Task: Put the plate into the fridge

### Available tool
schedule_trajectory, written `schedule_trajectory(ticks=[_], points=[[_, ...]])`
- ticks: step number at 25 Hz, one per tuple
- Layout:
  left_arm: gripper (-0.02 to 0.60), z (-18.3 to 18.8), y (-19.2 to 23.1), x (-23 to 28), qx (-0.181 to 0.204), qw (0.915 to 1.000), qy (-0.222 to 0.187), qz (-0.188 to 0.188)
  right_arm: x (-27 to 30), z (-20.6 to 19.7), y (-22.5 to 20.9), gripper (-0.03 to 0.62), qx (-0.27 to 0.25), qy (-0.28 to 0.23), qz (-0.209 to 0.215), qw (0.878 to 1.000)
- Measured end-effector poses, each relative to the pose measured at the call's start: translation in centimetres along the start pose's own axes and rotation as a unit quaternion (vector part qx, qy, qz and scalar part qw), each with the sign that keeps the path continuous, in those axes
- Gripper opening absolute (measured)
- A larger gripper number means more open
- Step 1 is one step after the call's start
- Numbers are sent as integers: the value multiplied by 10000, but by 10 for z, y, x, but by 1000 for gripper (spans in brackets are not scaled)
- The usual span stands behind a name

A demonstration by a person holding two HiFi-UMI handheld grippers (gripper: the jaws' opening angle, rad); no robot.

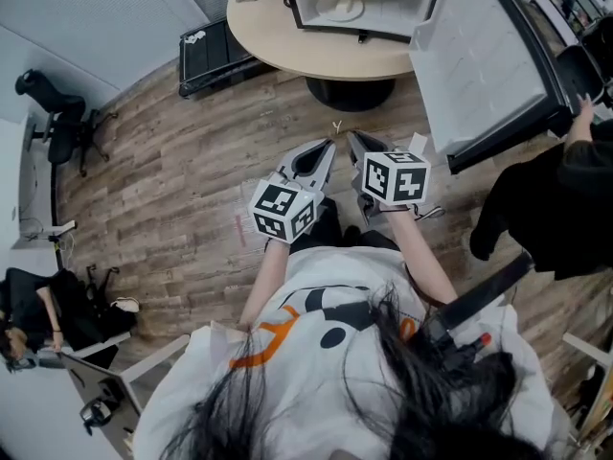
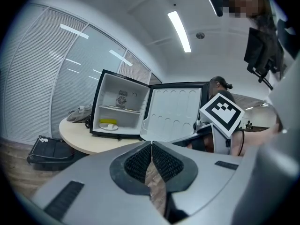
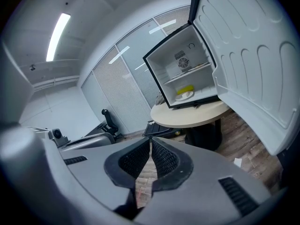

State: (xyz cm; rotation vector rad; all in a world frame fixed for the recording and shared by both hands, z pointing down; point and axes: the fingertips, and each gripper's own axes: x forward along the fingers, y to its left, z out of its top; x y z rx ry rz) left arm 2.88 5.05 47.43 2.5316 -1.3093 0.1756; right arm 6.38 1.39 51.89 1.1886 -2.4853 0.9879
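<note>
Head view: both forearms reach forward from the body, side by side. The left gripper (image 1: 328, 147) and right gripper (image 1: 354, 140) point toward 12 o'clock, their tips near each other. At 12 o'clock the fridge (image 1: 364, 22) stands open on a round table (image 1: 287, 46), with the plate (image 1: 342, 7) on its lower floor and the door (image 1: 479, 65) swung out at 2 o'clock.

Left gripper view: the jaws are pressed together with nothing between them. The fridge is at 10 o'clock, with the plate inside beside a yellow item (image 2: 108, 121).

Right gripper view: the jaws are closed and empty, and the fridge is at 1 o'clock.
</note>
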Motion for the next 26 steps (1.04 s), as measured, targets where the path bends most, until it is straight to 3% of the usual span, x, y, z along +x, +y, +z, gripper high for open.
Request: schedule_trajectory(ticks=[26], points=[[12, 1, 4, 24, 55, 9998, 91, -182, 10, 10, -24, 29, 184, -27, -140, 9997]])
